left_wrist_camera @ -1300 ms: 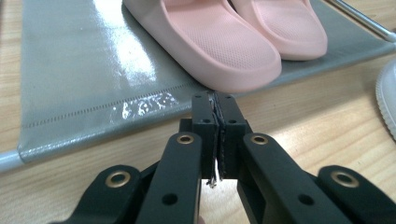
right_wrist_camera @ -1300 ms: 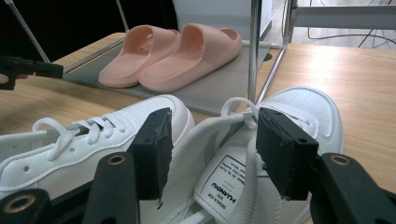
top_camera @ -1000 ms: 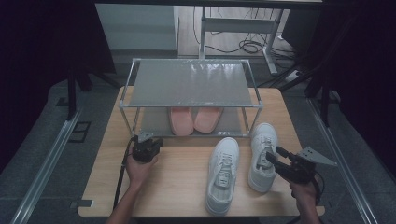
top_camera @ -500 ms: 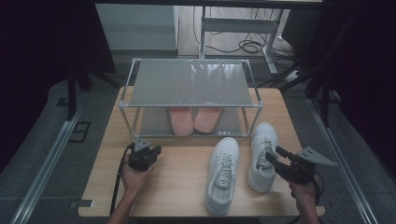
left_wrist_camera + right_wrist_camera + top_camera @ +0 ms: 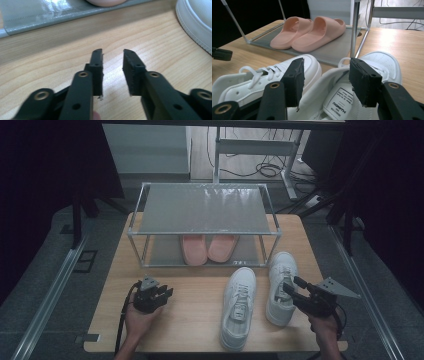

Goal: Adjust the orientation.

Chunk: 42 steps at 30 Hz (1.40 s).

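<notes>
Two white sneakers lie on the wooden table (image 5: 195, 320), the left sneaker (image 5: 239, 307) and the right sneaker (image 5: 281, 287). My right gripper (image 5: 292, 284) is open above the right sneaker's heel end. In the right gripper view its jaws (image 5: 327, 62) straddle the right sneaker's (image 5: 377, 62) opening without pressing on it, and the left sneaker (image 5: 259, 77) lies beside it. My left gripper (image 5: 168, 293) is low over bare table left of the sneakers. Its jaws (image 5: 112, 53) have just been opening, and nothing is between them.
A metal shoe rack (image 5: 205, 210) stands at the back of the table, with a pair of pink slippers (image 5: 208, 247) on its lower shelf. Bare wood lies between my left gripper and the sneakers. Beyond the table are a floor, cables and dark curtains.
My left hand has drawn back toward the near edge of the table, and its jaws have gone from shut to open. My right gripper has stayed over the right sneaker.
</notes>
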### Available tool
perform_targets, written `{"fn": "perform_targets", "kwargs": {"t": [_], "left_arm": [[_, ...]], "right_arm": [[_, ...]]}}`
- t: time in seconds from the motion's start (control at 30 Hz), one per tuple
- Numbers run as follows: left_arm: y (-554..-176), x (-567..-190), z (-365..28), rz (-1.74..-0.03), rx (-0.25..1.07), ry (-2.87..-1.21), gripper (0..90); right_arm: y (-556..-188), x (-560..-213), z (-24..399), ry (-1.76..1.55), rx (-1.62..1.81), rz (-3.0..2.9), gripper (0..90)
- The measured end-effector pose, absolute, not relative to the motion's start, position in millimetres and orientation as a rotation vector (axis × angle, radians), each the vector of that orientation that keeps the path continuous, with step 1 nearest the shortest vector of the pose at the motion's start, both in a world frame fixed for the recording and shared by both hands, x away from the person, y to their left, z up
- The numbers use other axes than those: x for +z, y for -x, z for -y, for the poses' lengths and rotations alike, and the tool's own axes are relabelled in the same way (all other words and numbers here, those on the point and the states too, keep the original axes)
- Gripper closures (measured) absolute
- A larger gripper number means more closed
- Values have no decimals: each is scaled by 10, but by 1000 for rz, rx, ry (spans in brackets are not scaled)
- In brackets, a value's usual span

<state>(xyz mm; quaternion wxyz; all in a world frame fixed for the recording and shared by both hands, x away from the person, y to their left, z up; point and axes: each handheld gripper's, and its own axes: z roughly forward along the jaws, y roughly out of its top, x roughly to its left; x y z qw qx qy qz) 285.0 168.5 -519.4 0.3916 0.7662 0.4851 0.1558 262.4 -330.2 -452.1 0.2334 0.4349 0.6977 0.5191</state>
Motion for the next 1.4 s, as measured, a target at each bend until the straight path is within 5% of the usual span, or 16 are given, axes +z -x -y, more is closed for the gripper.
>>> {"fn": "perform_targets", "kwargs": {"t": [0.37,0.87,1.4], "left_arm": [[-2781,-5249,-1727,-1243,331,-1968,506],[-2742,-5280,-1723,-1242,305,-1977,450],[-2742,-5272,-1746,-1248,304,-1969,443]], "right_arm": [[-2598,-4500,3199,-1168,1429,-1946,467],[-2535,-4525,2785,-1069,1400,-2098,499],[-2445,-4530,2532,-988,1427,-2218,802]]}}
